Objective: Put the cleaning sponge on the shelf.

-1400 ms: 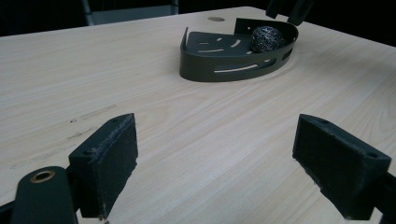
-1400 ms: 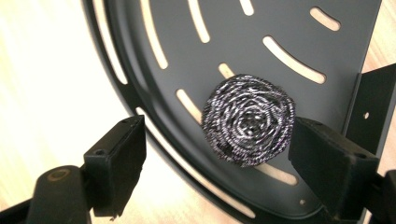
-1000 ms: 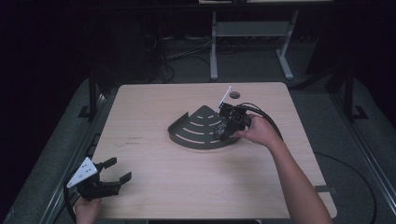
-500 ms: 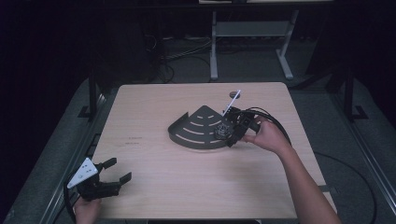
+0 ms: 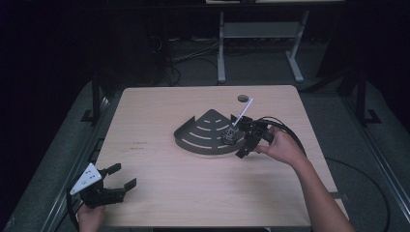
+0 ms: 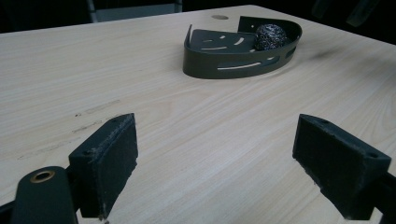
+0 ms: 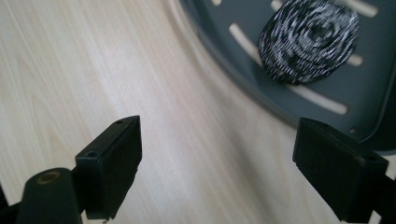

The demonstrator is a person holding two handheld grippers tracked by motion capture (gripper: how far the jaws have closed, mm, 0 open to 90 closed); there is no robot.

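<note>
A dark fan-shaped tray (image 5: 193,145) lies on the wooden table, right of centre. A steel wool scourer (image 5: 229,136) rests inside it by the right wall. My right gripper (image 5: 237,141) hovers at the tray's right edge, open; its jaws have just been opening and nothing is between them. In the right gripper view (image 7: 217,172) the scourer (image 7: 308,39) lies on the tray floor (image 7: 373,70) beyond the pads. My left gripper (image 5: 123,175) sits open at the table's near left corner. Its own view (image 6: 229,172) looks across bare wood at the tray (image 6: 219,65) and scourer (image 6: 270,36).
A small dark round spot (image 5: 242,98) marks the table behind the tray. A metal stand (image 5: 261,34) rises beyond the far edge. Cables trail from the right gripper over the table's right side. Bare wood stretches between the two grippers.
My right hand has drawn back a little to the right and toward the near side, off the tray, with its jaws spread wider. The scourer stays in the tray. The left gripper is still.
</note>
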